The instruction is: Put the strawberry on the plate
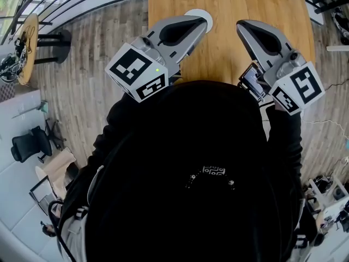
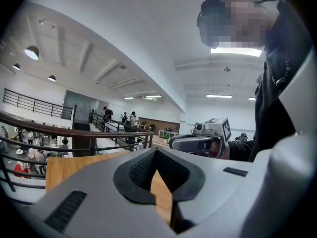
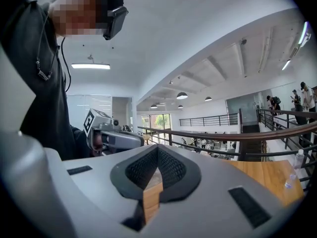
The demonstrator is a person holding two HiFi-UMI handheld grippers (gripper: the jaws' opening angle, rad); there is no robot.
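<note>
Wood surface (image 1: 226, 59): one light-brown tabletop running away from the person. Its near edge is hidden under the black-clad torso.
Left claw (image 1: 202, 25): held up in front of the chest, about level, pointing out over the left half of the surface. In its own view the dark ribbed pads (image 2: 141, 170) meet at the tip with nothing between them. Only wood shows through the narrow slit below.
Right claw (image 1: 244, 27): raised the same way, about level, pointing out over the right half of the surface. In its own view the pads (image 3: 173, 168) are pressed together and it grips nothing.
Spacing: the two claws sit side by side and apart, tips about level with each other, bodies angling slightly inward.
Marker cubes (image 1: 136, 72): two, one at the rear of each claw, nearest the person.
Sleeve (image 1: 284, 132): black, running back from the right claw along the torso.
Plate (image 1: 206, 16): one, white and round, lying on the surface nearer its left edge than its right. In the head view most of it is covered by the left claw's tip.
Strawberry: no view shows it.
Count: two claws, two cubes, one plate, one surface.
Floor (image 1: 92, 42): grey-brown planks left of the surface, with one black office chair (image 1: 24, 143) further off.
</note>
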